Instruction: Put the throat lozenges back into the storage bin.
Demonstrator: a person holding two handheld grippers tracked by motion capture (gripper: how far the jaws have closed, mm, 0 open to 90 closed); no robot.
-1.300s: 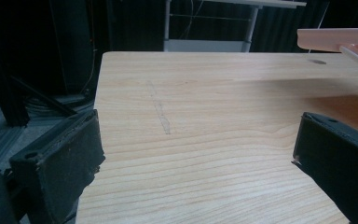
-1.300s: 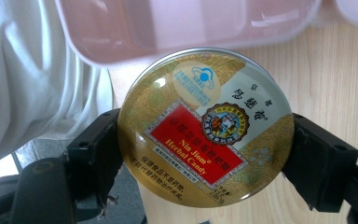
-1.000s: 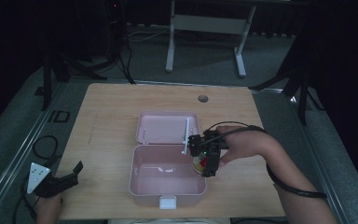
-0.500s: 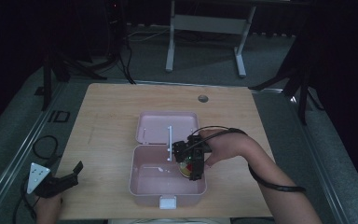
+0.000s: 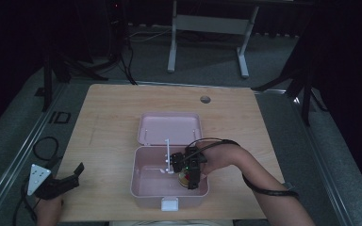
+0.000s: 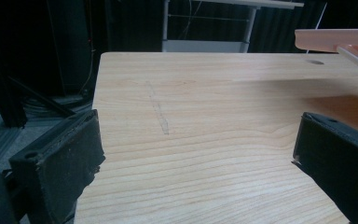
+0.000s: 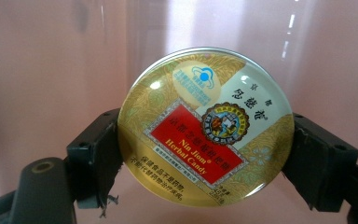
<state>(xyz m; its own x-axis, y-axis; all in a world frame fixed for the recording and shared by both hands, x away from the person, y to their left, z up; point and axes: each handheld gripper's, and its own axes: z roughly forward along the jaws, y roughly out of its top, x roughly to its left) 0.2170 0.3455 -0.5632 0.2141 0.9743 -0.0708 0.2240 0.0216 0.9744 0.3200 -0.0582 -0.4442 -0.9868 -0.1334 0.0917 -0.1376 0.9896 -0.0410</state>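
Sitting between the right gripper's (image 7: 205,158) jaws, the candy tin (image 7: 205,126) touches both.

The table (image 5: 122,113) is overlooked from above by the high view, facing 12 o'clock. Its bare top is skimmed low in the left gripper view. The pink box (image 5: 169,188), shared with the high view, is seen close in the right gripper view.

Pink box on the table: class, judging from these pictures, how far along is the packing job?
Done: the pink box lies open, its lid flat on the table. In hand: the right hand-held gripper holds a round candy tin between its jaws, inside the box. Left: probably releasing the tin and closing the lid. The left hand-held gripper sits open at the table's corner.
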